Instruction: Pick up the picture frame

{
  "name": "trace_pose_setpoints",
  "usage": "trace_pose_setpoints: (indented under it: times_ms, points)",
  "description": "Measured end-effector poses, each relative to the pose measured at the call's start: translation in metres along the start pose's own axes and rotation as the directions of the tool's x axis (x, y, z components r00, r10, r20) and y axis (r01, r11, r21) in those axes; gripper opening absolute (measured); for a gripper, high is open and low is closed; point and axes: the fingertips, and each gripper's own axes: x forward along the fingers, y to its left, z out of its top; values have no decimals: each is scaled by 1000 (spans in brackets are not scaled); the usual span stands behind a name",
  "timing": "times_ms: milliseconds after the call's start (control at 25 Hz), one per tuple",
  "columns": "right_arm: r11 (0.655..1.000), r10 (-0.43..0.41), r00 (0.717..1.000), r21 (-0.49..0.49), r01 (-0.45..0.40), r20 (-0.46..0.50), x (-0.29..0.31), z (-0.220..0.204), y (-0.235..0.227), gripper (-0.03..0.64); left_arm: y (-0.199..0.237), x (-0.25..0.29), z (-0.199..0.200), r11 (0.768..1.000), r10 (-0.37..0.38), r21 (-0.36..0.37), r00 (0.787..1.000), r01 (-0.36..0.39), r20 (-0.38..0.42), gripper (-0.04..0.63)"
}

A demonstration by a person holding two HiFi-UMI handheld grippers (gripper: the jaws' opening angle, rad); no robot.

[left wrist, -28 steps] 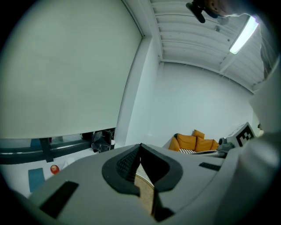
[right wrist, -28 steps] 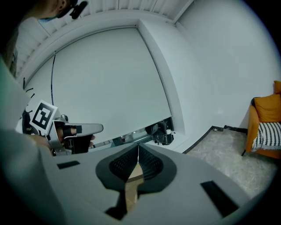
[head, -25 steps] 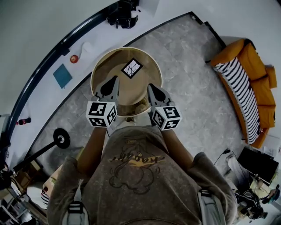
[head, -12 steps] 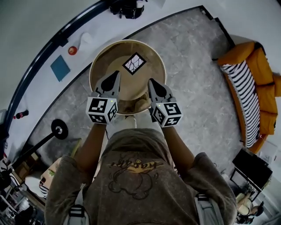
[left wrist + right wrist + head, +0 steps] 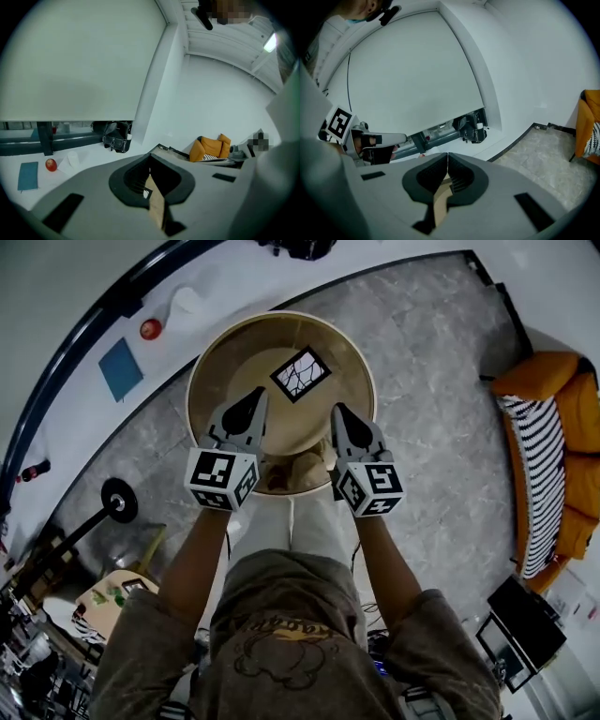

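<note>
A small black picture frame (image 5: 301, 373) with a white cracked-line print lies flat on the far part of the round tan table (image 5: 225, 357). My left gripper (image 5: 257, 396) hangs over the table's near left, shut and empty, its tips short of the frame and to its left. Over the near right rim my right gripper (image 5: 338, 412) is shut too, with nothing in it, below and to the right of the frame. In the left gripper view the jaws (image 5: 150, 157) meet and a sliver of the frame's corner (image 5: 146, 192) shows through the slot. The right gripper view shows closed jaws (image 5: 447, 157) over tan tabletop.
A white ledge behind the table carries a red apple (image 5: 150, 329), a blue book (image 5: 116, 369) and a black bag (image 5: 116, 136). An orange sofa (image 5: 559, 427) with a striped cushion stands at the right. A black floor stand (image 5: 116, 498) is at the left. Grey marble floor surrounds the table.
Both grippers have come down and forward over the table, still shut. The table and frame look larger and nearer, and the frame now lies just ahead of the tips.
</note>
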Motion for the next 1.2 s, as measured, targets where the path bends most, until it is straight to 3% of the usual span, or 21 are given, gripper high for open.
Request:
trace_pose_setpoints:
  times_ms: [400,680,1120,1160,1200]
  points:
    - [999,-18,999,42,19,-30,56,-73,-44,20,35,61,-80,998,11,-55,1000,-12,-26,18]
    - [995,-36,999,88,40,-40,91,-117,-66,20,56,94,-133,999,19,-41,998,-21,-54,18]
    - [993,-23,996,115,33,-86,109,-143,-76,23,63,121,-157,1000,1,-13,993,-2,-116,24]
    - [992,-17,996,119,28,-90,111,-144,-76,36,63,123,-158,1000,-1,-16,993,-1,-120,43]
    - [991,-5,995,131,18,-96,113,-146,-75,99,63,125,-159,1000,-5,-19,992,2,-123,84]
